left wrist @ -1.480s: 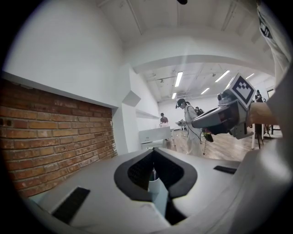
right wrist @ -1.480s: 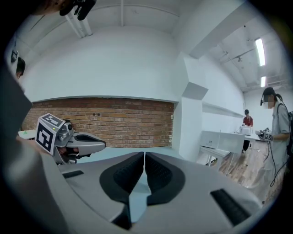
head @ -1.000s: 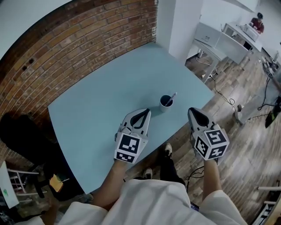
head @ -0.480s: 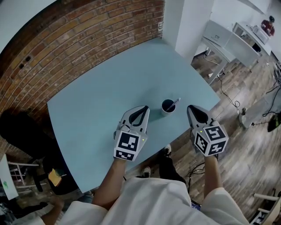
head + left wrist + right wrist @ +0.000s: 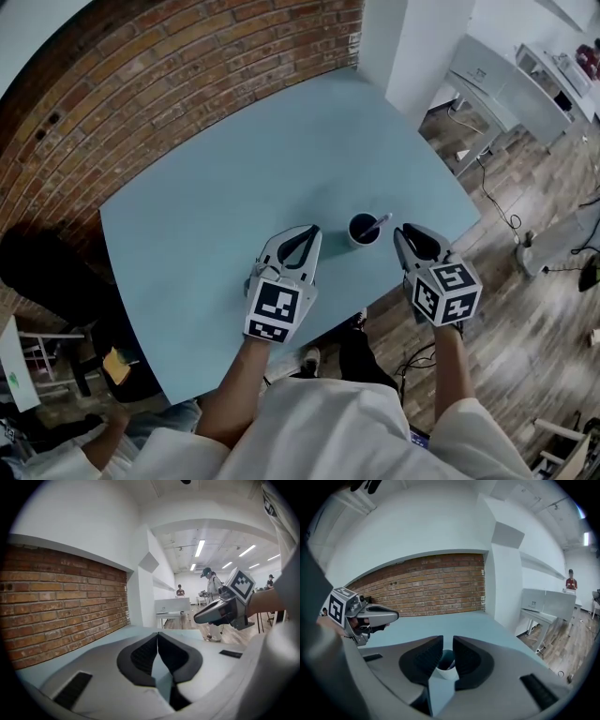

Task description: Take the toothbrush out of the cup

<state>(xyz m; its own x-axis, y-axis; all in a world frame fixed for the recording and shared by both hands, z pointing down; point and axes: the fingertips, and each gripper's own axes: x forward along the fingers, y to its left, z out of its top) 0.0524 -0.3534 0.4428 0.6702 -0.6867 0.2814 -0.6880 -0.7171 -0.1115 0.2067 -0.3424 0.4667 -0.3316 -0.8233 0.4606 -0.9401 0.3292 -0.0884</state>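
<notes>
**Toothbrush in the cup, cup upright**

Your cup point(image 5: 360, 231) stands upright on the pale blue table point(image 5: 234, 187), close to the edge nearest you; it is small and round, white outside and dark inside. The toothbrush point(image 5: 378, 222) sits in it, lower end down in the dark interior; its slim, pale shaft leans over the rim toward the right in the head view. Which end sticks out is too small to tell.

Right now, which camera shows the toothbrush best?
Head view: the toothbrush leans out of the cup, unobstructed. The right gripper view shows mainly the cup, partly hidden; the left gripper view shows neither.
</notes>
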